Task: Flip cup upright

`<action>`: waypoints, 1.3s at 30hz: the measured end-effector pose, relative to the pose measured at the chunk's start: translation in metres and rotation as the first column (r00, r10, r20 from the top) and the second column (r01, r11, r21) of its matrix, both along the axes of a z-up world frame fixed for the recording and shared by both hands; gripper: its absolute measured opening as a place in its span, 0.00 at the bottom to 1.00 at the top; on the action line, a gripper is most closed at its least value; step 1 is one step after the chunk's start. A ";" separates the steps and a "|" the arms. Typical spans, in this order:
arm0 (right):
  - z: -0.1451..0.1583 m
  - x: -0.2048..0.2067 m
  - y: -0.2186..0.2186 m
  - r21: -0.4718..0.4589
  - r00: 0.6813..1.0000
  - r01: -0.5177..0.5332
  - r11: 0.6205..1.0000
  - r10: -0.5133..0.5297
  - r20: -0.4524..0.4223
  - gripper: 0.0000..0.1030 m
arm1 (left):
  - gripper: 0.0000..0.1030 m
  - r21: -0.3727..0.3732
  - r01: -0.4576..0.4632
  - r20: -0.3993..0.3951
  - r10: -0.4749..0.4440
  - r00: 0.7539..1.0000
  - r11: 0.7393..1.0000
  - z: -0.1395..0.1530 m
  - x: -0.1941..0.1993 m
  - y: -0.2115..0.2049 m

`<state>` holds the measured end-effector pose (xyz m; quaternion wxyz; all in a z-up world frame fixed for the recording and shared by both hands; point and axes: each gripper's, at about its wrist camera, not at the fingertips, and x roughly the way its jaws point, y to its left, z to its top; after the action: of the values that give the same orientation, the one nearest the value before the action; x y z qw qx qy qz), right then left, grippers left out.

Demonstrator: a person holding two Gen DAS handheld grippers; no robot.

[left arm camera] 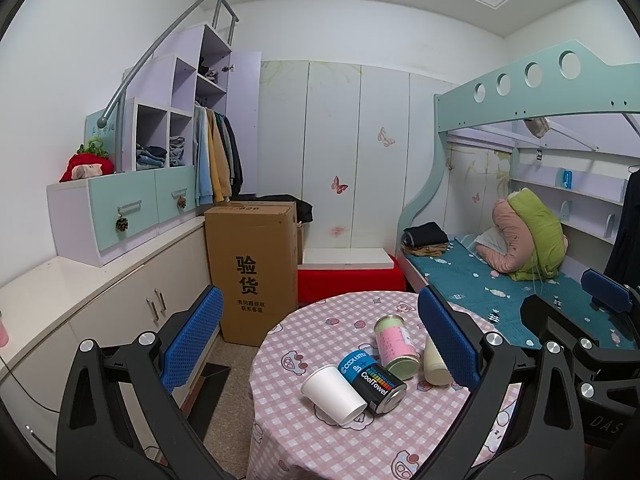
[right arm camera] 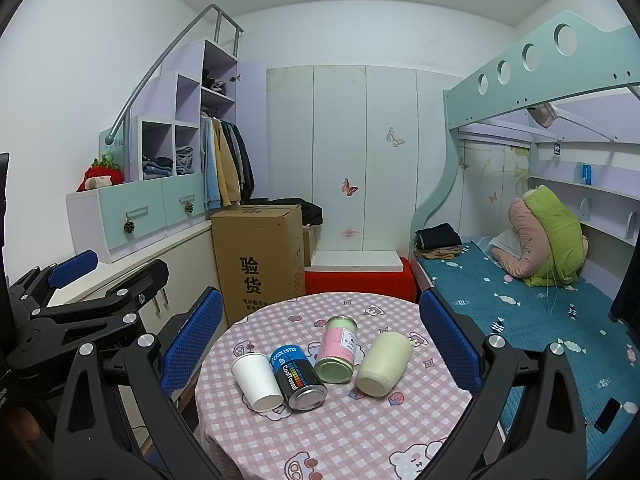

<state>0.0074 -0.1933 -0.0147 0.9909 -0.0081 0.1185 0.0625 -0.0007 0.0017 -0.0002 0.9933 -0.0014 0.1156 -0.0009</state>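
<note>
Pre-grasp stage, nothing touched yet. Cup (right arm camera: 256, 382) lies on its side near the table's (right arm camera: 360, 440) left edge, touching the black can (right arm camera: 298, 376) beside it. Its closed base faces the cameras and its mouth points at the far edge.

Left gripper (left arm camera: 320, 338): jaws wide, empty, above the near left edge. Right gripper (right arm camera: 320, 338): jaws wide, empty, above the near edge.

Next move, as I read it: the left gripper is closer, so bring it down over the cup, pinch the wall across its width, then rotate until the mouth points up. Light squeeze, since it looks like paper and will crush. The can side is tight for a finger and the can may roll if nudged.

View differences:
- Right wrist shows all four items in a row: cup, can, pink tin (right arm camera: 336, 350), cream bottle (right arm camera: 384, 364), all lying down. It also shows the left gripper's body at far left.
- Left wrist half hides the bottle (left arm camera: 436, 366) behind its right finger (left arm camera: 446, 338), but shows the cup (left arm camera: 332, 394) closer, plus the right gripper's body at far right.
</note>
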 end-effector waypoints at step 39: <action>0.000 0.002 -0.001 0.007 1.000 0.000 1.000 0.001 -0.008 0.92 | 0.95 0.002 -0.001 -0.002 0.001 1.000 1.000 0.002 -0.002 -0.005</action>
<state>0.0098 -0.1946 -0.0149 0.9904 -0.0046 0.1225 0.0632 -0.0029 -0.0029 0.0019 0.9932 -0.0003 0.1164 -0.0001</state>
